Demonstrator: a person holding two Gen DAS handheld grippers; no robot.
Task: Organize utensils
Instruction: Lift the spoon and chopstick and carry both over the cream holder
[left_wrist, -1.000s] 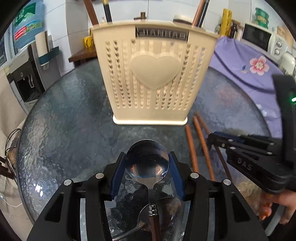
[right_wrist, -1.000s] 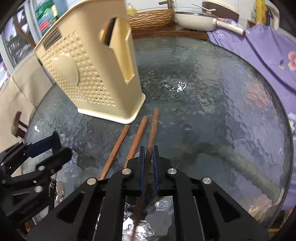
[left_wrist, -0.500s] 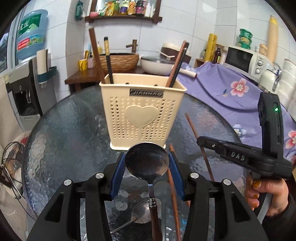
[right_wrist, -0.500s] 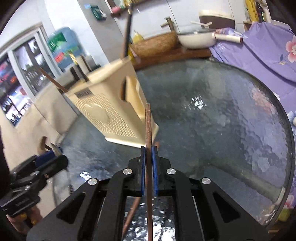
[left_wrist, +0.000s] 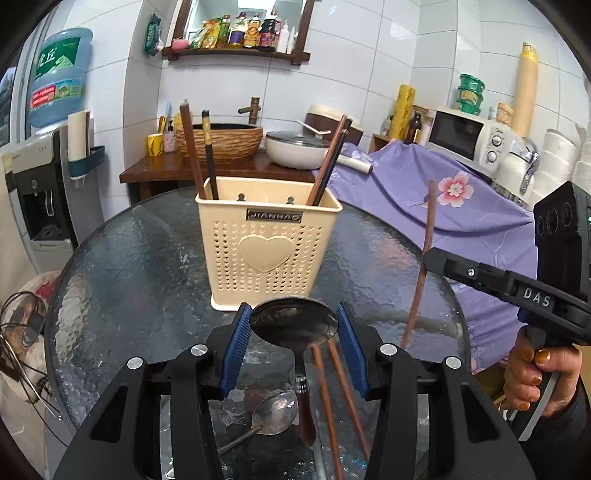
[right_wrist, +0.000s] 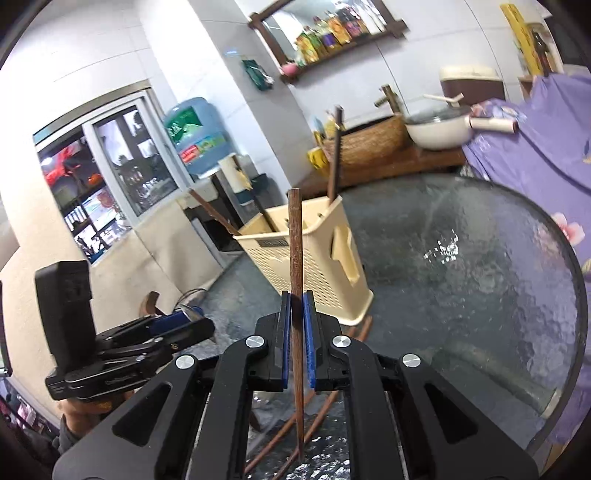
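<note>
Plainly "JIANHAO" on holder (left_wrist: 267, 240)

The spoon (left_wrist: 293, 325) was glossy metal, the chopstick (right_wrist: 295, 254) matt wood, the perforated holder (left_wrist: 267, 240) cream plastic, the table (left_wrist: 140, 266) rippled glass.

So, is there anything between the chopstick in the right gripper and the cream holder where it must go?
Nothing visible blocks it. The chopstick is held upright in the right gripper, with only bare glass table before the holder. Chopsticks already stand in the holder's corners; its middle looks open.
</note>
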